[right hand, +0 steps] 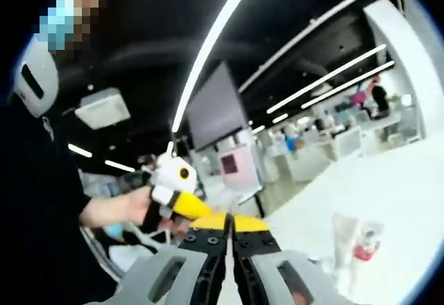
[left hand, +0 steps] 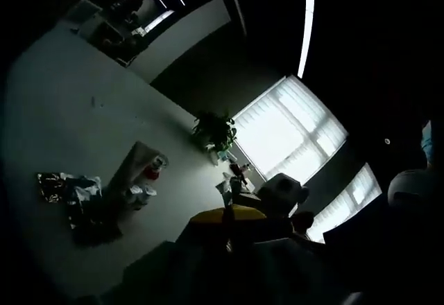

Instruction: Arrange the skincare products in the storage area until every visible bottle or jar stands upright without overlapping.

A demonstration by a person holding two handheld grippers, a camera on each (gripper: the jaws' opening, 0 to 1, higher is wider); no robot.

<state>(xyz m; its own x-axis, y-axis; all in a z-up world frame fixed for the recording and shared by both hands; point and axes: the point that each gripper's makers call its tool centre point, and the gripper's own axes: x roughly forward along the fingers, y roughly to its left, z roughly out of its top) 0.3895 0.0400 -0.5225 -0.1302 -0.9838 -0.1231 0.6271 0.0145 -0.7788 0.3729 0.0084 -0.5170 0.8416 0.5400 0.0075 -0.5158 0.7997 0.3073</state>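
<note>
We judge this to be the very start of the job: both tongs are lifted well clear of the worktop (left hand: pixel 76 118) and nothing is in their grip.

In the left gripper view, going left to right, a dark crinkled heap of packets (left hand: pixel 73 197) lies on the pale surface, then a clear storage tray (left hand: pixel 139 163) just beside it. In or against the tray we count one container with a red part (left hand: pixel 154 171) and two pale jars (left hand: pixel 141 193); the picture is too dim to tell whether they stand or lie. Farther right is one potted plant (left hand: pixel 214 132) near the window (left hand: pixel 288 128). The yellow-tipped right tongs (left hand: pixel 232 215) show at the bottom; the left tongs' own state we cannot tell.

In the right gripper view a hand (right hand: pixel 132 208) holds the left tongs (right hand: pixel 173 187), and the right tongs (right hand: pixel 229 239) are closed on nothing. The red-capped bottle (right hand: pixel 364 248) sits at lower right.

Next, we think, both tongs must come down to the tray, open, and approach the jars one at a time.
</note>
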